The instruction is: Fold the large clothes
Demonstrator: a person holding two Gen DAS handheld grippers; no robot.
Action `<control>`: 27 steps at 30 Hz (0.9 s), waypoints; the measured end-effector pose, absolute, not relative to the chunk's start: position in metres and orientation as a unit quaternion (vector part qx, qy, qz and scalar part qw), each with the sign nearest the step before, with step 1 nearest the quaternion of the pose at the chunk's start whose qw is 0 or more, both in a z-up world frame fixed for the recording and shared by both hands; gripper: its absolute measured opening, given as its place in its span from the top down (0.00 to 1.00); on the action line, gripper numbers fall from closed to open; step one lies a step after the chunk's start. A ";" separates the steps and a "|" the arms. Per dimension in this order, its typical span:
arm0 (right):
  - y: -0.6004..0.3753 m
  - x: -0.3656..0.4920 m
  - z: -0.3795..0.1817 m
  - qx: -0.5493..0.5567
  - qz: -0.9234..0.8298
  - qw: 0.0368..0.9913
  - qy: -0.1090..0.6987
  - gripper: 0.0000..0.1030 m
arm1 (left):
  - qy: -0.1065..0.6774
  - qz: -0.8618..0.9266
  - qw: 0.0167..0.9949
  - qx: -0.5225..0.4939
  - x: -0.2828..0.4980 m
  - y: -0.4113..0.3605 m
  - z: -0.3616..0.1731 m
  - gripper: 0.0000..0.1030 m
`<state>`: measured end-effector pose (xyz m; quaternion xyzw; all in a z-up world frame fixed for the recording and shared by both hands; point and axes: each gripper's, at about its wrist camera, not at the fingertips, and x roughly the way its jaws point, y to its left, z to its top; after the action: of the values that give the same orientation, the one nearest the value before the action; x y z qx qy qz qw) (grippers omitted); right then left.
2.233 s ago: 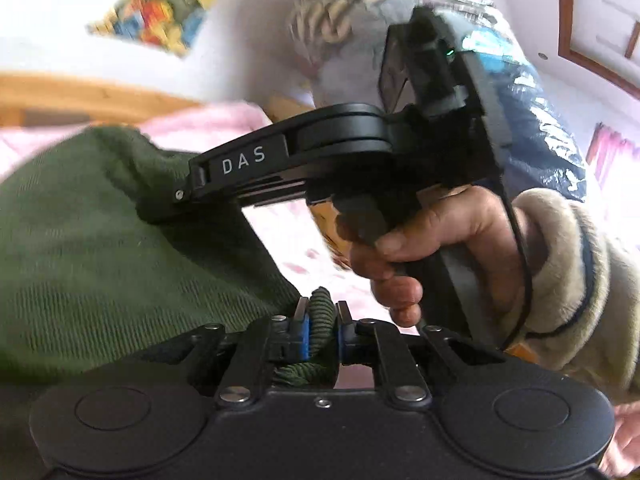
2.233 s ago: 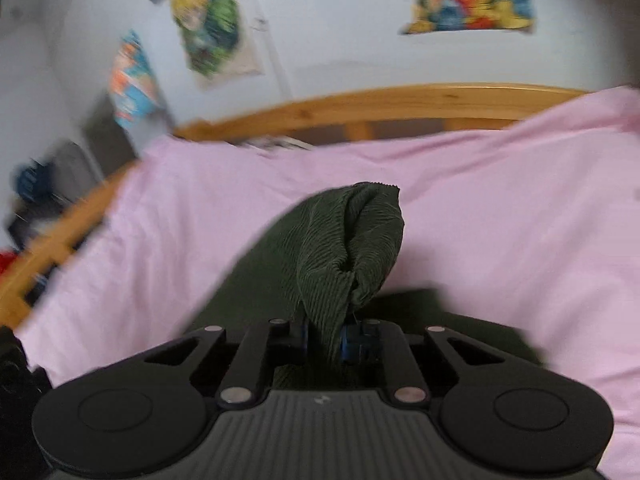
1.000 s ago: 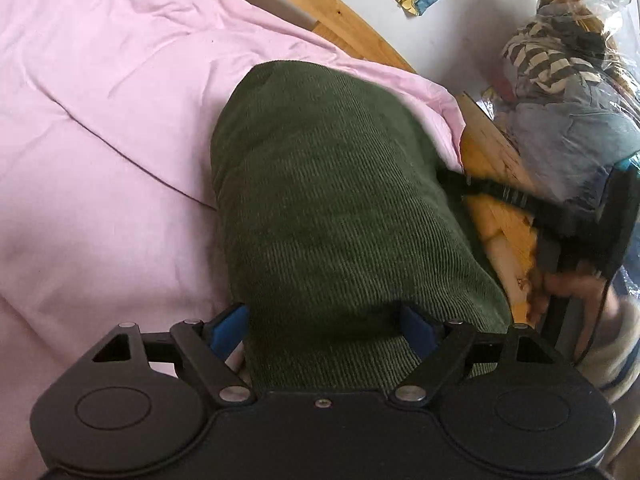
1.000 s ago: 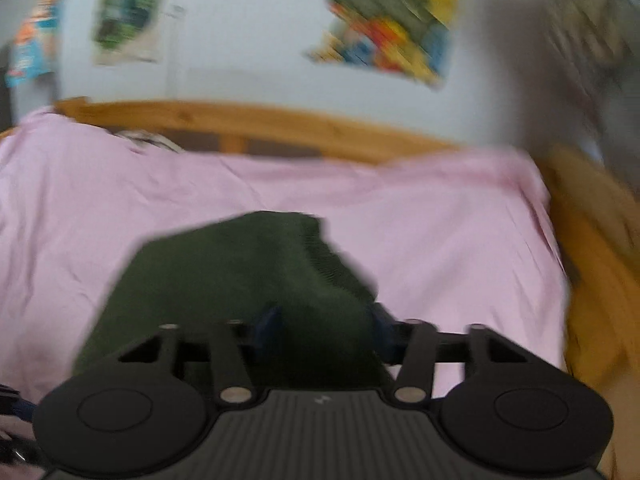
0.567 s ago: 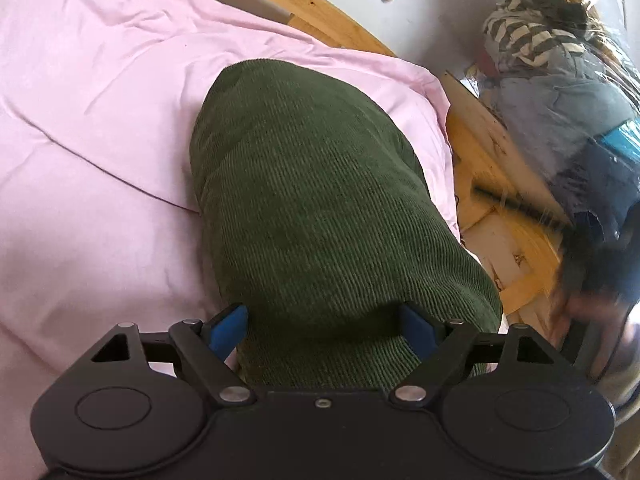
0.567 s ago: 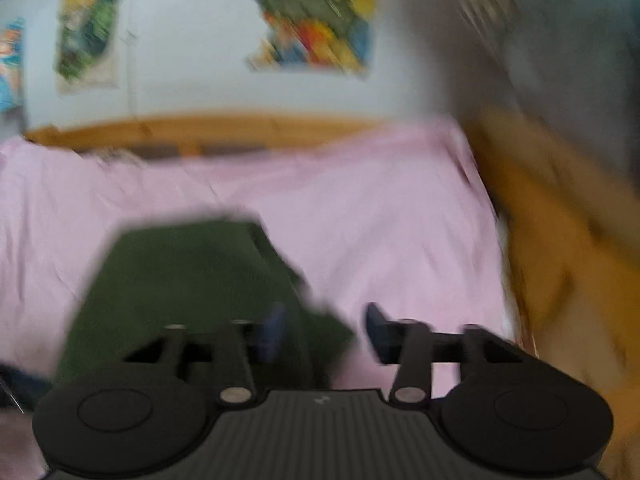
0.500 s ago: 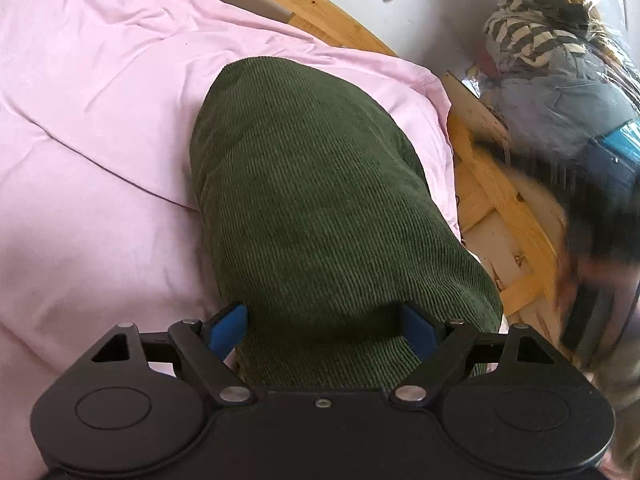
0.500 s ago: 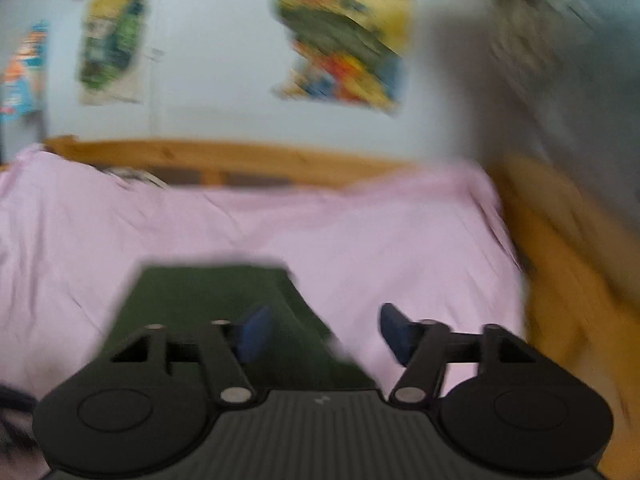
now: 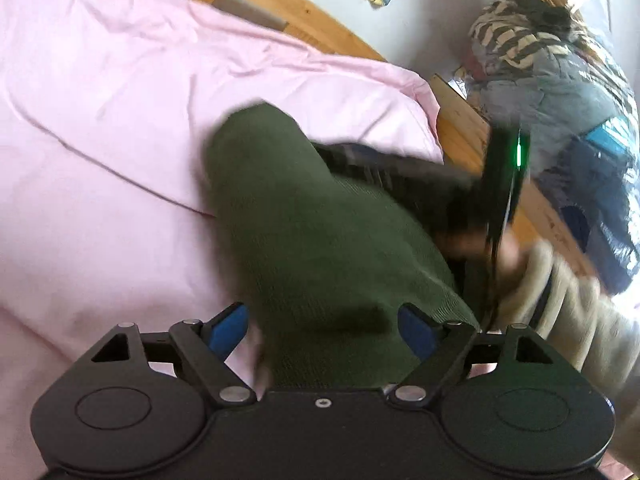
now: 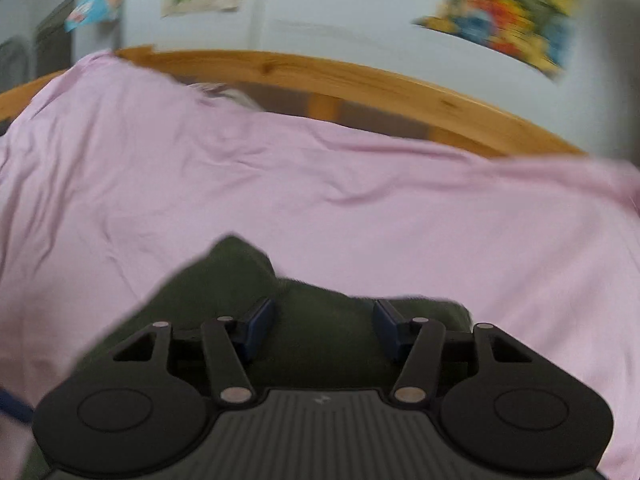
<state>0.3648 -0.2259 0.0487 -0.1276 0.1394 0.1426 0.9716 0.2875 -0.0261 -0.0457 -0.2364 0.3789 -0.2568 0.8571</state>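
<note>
A dark green corduroy garment (image 9: 320,240) lies folded in a long bundle on the pink bedsheet (image 9: 100,120). My left gripper (image 9: 322,328) straddles its near end with the jaws wide. The left pad stands clear of the cloth and the right pad is at its edge. In the left wrist view my right gripper (image 9: 340,156) reaches in from the right, blurred, in a hand with a beige sleeve (image 9: 560,300). In its own view the right gripper (image 10: 324,326) has the garment (image 10: 240,280) between its closing jaws; no firm pinch shows.
A wooden bed frame (image 10: 360,76) curves round the far side of the sheet, and its side rail (image 9: 460,128) runs on the right. A clear bag of clothes (image 9: 560,80) stands beyond that rail. Posters (image 10: 500,20) hang on the white wall.
The right gripper swung away to the right off the garment, then came back low against its right side. The left gripper stayed at the near end, and the bundle now looks narrower.
</note>
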 end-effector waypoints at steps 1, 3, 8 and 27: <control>-0.235 0.359 0.037 -0.104 0.134 0.978 0.123 0.42 | 0.376 -0.256 0.860 -0.232 0.286 -0.025 -0.044 0.19; -0.244 0.349 0.013 -0.058 0.117 0.988 0.081 0.42 | 0.377 -0.256 0.860 -0.230 0.285 -0.023 -0.039 0.19; -0.225 0.365 -0.014 -0.080 0.068 0.993 0.044 0.41 | 0.382 -0.245 0.863 -0.220 0.285 -0.024 -0.029 0.18; -0.240 0.278 -0.073 -0.046 0.031 0.998 -0.024 0.26 | 0.350 -0.161 0.869 -0.309 0.319 -0.023 -0.045 0.05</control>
<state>0.2781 -0.2396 -0.0726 -0.0456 -0.0242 0.0314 0.9982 0.3189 -0.0228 -0.0454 -0.3090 0.3503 -0.1607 0.8695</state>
